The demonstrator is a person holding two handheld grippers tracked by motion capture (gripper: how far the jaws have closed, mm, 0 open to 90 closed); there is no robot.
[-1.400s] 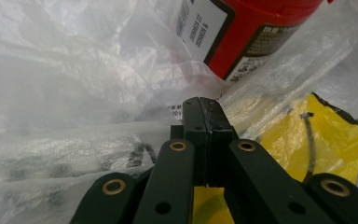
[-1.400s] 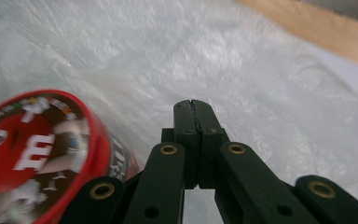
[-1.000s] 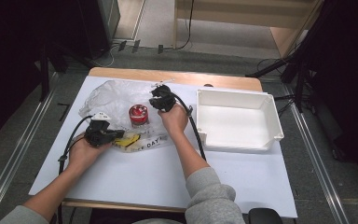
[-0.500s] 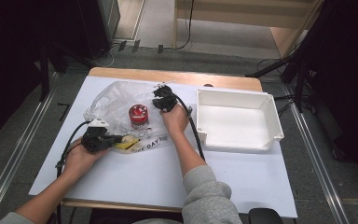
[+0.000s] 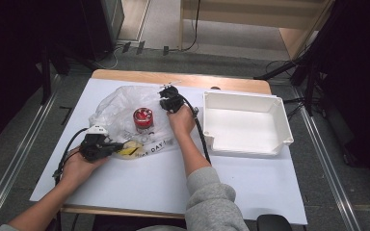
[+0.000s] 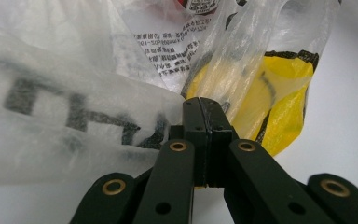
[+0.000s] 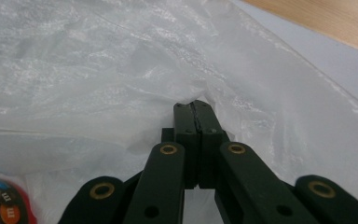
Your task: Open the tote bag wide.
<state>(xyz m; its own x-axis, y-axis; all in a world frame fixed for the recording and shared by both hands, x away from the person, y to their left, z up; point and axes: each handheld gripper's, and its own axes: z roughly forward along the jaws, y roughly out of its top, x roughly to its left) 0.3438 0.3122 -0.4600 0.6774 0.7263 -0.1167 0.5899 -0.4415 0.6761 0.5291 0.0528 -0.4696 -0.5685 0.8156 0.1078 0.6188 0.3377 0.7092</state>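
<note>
High view — plastic bag (image 5: 120, 108) between both grippers (jaws pinching film).

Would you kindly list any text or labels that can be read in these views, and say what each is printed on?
"DAY": black capitals on the plastic bag, high view.
Large black letters on the bag, left gripper view: cut off and blurred, unreadable.
Fine print on a label seen through the bag: too small to read.
"m": on the red pack, right gripper view.

Even overhead light falls on the white table cover (image 5: 250, 183), which reads bright with soft, faint shadows, while the surrounding room sinks into near black. In both gripper views the close plastic bag (image 7: 98, 70) looks milky and slightly blurred, its 2 printed patches smeared.
</note>
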